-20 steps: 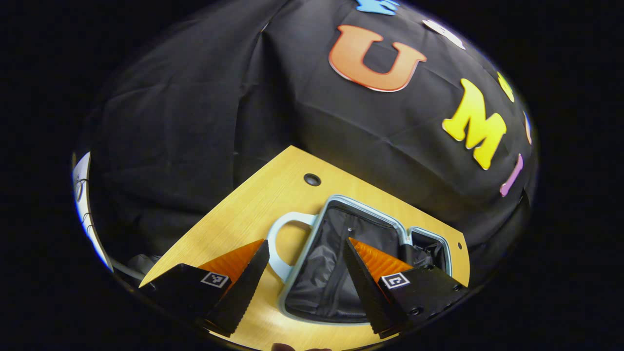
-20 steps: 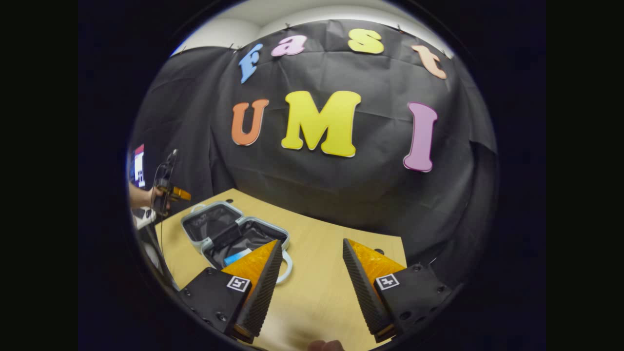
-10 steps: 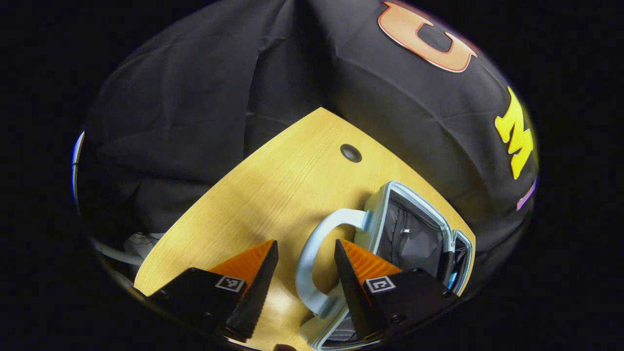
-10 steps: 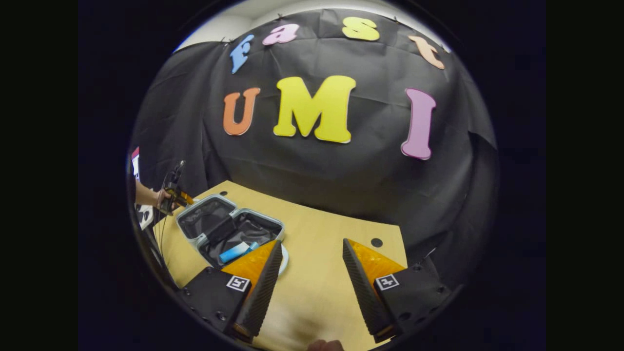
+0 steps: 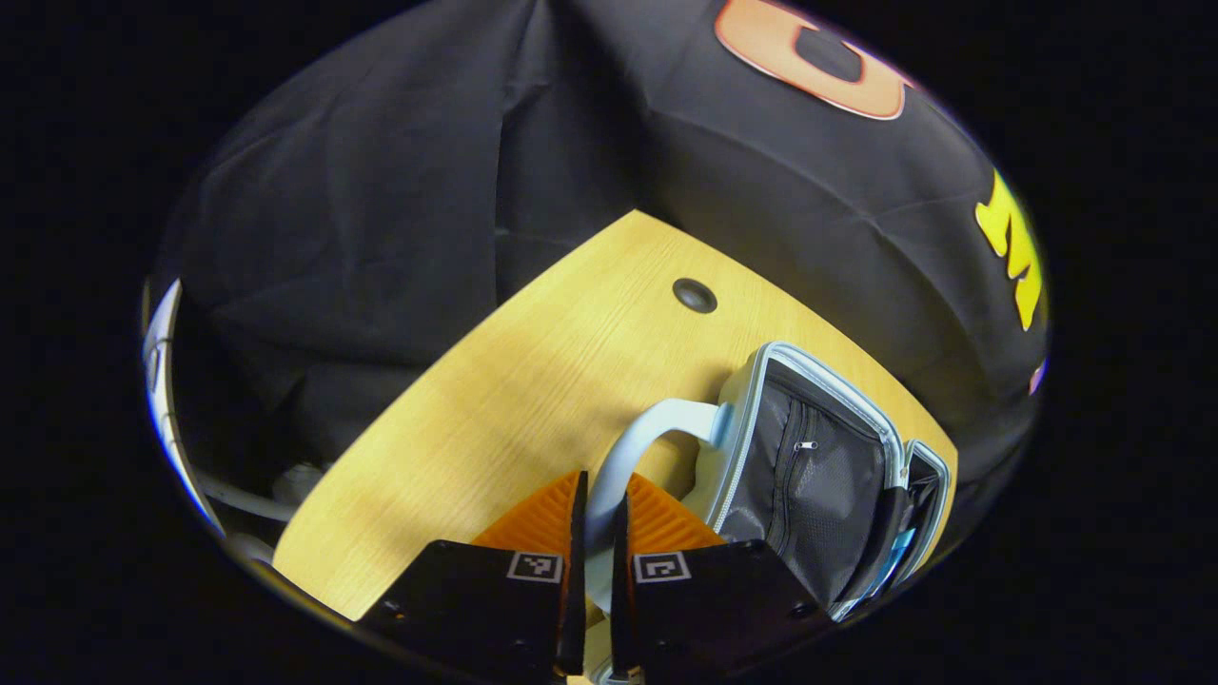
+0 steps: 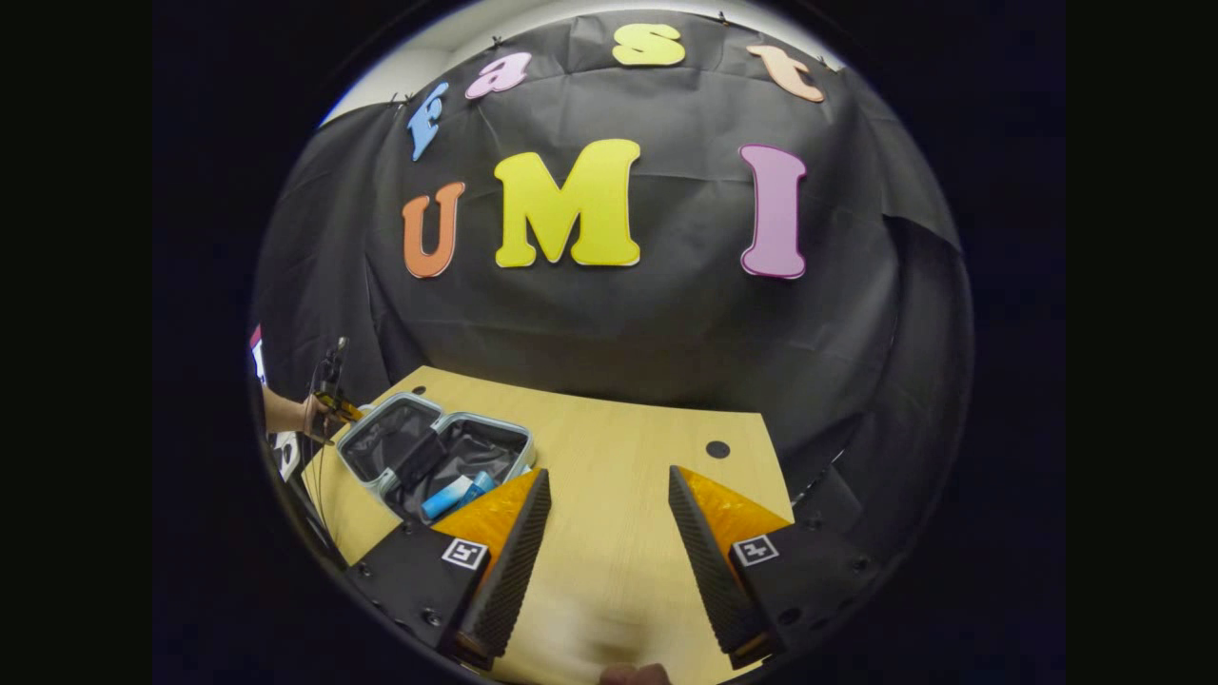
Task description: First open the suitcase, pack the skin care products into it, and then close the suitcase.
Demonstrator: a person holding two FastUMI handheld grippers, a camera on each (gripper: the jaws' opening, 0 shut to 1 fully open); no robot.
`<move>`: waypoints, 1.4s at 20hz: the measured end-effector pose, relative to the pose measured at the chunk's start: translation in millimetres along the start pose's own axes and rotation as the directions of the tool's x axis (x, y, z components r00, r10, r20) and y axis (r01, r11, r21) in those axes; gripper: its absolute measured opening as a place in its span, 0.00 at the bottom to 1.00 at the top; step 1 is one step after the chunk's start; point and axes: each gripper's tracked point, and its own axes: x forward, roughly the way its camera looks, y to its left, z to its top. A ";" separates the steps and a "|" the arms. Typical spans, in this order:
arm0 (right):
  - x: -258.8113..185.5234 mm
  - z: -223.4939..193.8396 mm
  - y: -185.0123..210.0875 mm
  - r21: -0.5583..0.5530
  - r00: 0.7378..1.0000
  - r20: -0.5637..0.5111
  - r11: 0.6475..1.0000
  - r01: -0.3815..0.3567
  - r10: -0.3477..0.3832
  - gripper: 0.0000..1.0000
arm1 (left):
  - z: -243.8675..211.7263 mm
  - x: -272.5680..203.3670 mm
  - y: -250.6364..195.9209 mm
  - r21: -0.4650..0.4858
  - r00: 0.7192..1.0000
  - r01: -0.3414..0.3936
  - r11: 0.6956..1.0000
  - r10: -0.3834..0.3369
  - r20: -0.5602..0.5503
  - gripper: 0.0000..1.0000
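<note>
Pale blue rigid shell, black fabric lining: the suitcase (image 6: 433, 455) lies open near the wooden table's (image 6: 618, 447) left edge, with blue tubes (image 6: 447, 497) in its nearer half. We see the left gripper (image 5: 597, 533) clamped on the looped plastic handle (image 5: 633, 447). We judge the smooth handle could slip from the fingers and the lid drop. The right gripper (image 6: 609, 542) hangs spread, holding nothing

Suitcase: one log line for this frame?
left tool shut on suitcase handle | right tool open, empty | suitcase open | blue tube inside | closing pending
</note>
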 end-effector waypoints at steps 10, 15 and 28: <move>-57.3 14.8 -19.3 0.046 0.988 0.149 0.998 -0.039 0.032 0.75 | 84.2 -183.7 -134.3 0.130 0.945 -0.011 0.991 -0.032 0.326 0.04; -96.5 16.1 -67.9 0.051 0.978 0.208 0.998 0.022 -0.033 0.75 | 53.4 -239.3 -272.6 0.161 0.887 0.093 0.982 -0.156 0.435 0.04; -161.5 -0.9 -166.6 0.061 0.944 0.202 0.965 0.256 -0.263 0.75 | -129.1 -179.0 -481.9 0.405 0.873 0.279 0.871 -0.406 0.271 0.04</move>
